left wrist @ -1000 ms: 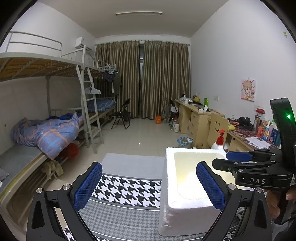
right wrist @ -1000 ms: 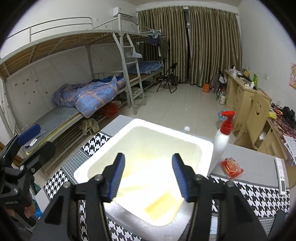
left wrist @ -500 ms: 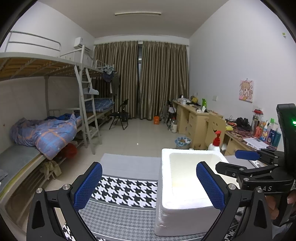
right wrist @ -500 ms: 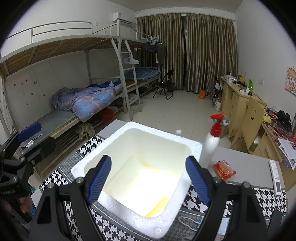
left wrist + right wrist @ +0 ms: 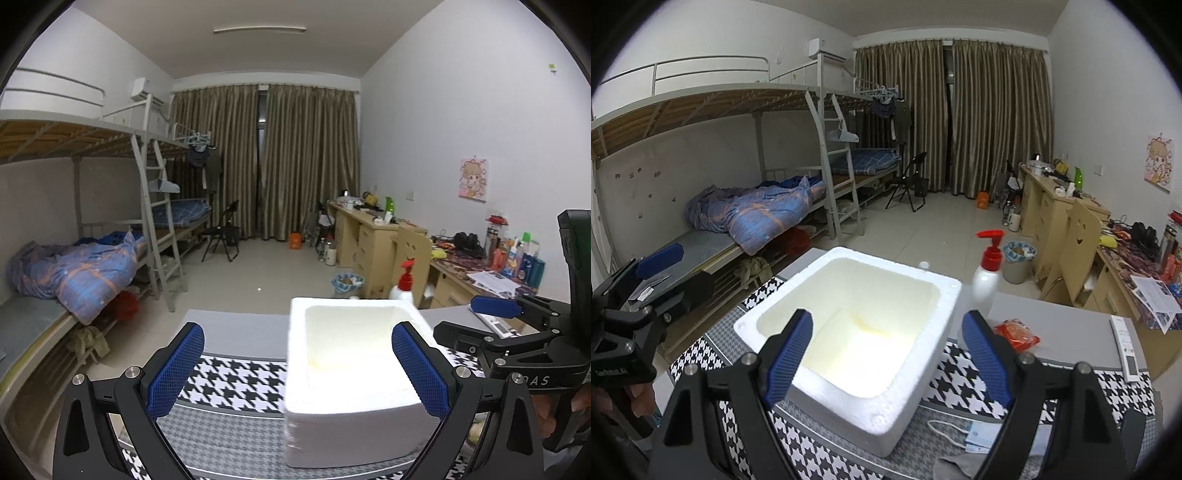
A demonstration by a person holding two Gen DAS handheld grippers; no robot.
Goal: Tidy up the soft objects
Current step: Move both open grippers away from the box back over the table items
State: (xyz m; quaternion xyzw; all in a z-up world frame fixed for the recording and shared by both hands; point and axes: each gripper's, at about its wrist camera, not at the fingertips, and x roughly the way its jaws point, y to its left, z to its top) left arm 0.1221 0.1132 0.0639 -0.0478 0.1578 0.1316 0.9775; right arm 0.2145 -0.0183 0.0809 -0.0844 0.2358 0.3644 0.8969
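A white foam box stands open on the houndstooth-covered table; a yellowish patch lies on its floor. It also shows in the left wrist view. My right gripper is open and empty, hovering over the box's near side. My left gripper is open and empty, left of the box. A face mask and a grey cloth lie on the table at the box's near right. A red soft packet lies right of the box.
A white pump bottle with a red top stands behind the box's right corner. A remote control lies at the table's right edge. Bunk beds stand left, desks right.
My right gripper opened wide and pulled back up from the box. My left gripper drew back slightly, so the box looks smaller. Both stay empty.
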